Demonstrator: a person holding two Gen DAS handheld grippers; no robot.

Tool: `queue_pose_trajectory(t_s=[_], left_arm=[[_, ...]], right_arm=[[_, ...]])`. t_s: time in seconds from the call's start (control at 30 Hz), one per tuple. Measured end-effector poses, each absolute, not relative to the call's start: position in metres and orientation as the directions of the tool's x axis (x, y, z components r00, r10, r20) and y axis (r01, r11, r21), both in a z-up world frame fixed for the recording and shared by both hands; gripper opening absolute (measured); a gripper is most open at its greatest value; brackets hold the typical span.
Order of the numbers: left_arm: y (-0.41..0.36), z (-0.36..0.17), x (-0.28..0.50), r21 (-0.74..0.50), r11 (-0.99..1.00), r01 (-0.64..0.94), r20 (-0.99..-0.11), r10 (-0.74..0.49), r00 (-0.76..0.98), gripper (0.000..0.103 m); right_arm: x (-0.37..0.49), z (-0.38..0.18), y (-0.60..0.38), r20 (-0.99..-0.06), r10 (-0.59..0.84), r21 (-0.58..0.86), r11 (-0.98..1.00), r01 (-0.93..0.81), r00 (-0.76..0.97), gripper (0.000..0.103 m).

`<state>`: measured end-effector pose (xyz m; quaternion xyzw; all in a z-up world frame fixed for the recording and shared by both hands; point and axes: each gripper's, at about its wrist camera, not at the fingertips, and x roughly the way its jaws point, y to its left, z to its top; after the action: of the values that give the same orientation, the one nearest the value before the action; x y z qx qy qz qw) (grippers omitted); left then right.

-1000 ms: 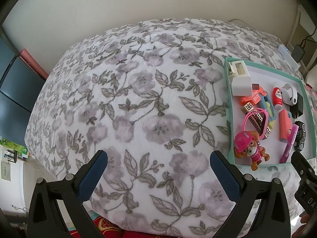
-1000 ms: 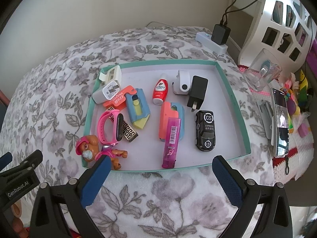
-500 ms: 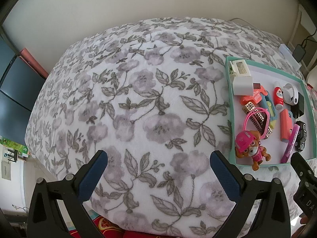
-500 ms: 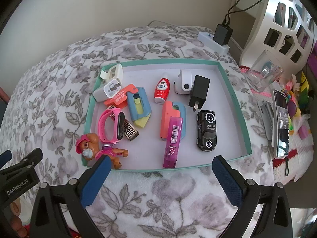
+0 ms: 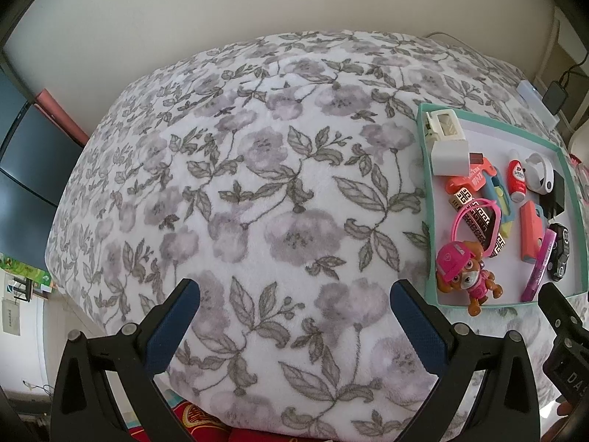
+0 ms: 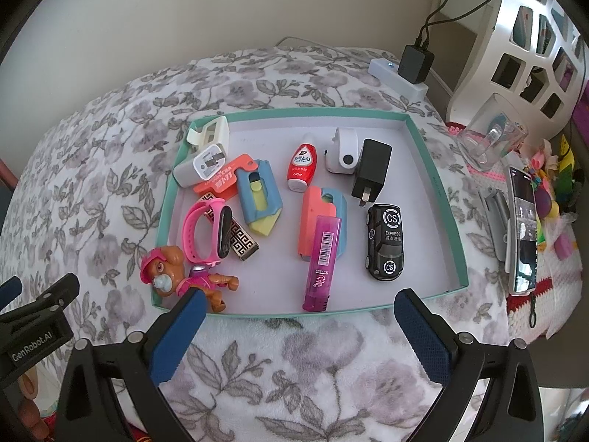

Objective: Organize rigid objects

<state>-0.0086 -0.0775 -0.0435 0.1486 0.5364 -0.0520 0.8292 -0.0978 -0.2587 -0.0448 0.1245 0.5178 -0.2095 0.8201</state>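
Both grippers hang with their jaws spread wide and nothing between them, low over the near edge of a flowered blanket (image 5: 257,191). Every small rigid thing I can see already lies inside the teal-rimmed tray (image 6: 438,184), so the scene would fit a tray just filled as well as one waiting to be emptied or sorted; I cannot say which. The right gripper (image 6: 298,335) sits squarely before the tray's near rim, while the left gripper (image 5: 294,316) faces bare blanket with the tray off to its right, so the right hand is plainly the nearer one. Closest to it is the purple lighter (image 6: 322,263), resting against the near rim, its long axis running away from the gripper toward the tray's far side and leaning slightly right. That axis lies along the fingers, so I judge a grasp across its narrow width would need little wrist turn. Left of the lighter, at the tray's near left corner, the pink puppy figure (image 6: 176,270) leans over the rim beside a pink wristband (image 6: 204,232). Right of the lighter lies a black toy car (image 6: 384,241), also lengthwise. Toward the tray's far side sit a black charger (image 6: 371,169) and a red bottle (image 6: 302,165).
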Motion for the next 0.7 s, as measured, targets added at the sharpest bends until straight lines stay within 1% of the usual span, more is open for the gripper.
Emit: queue_pose_trajectory(t_s=[0.7], left_arm=[[-0.0772, -0.0431, -0.0082, 0.192, 0.949, 0.248, -0.904, 0.072, 0.421, 0.103]], right_arm=[[-0.097, -0.0469, -0.2579, -0.903, -0.212, -0.016, 0.885, 0.466, 0.373, 0.103]])
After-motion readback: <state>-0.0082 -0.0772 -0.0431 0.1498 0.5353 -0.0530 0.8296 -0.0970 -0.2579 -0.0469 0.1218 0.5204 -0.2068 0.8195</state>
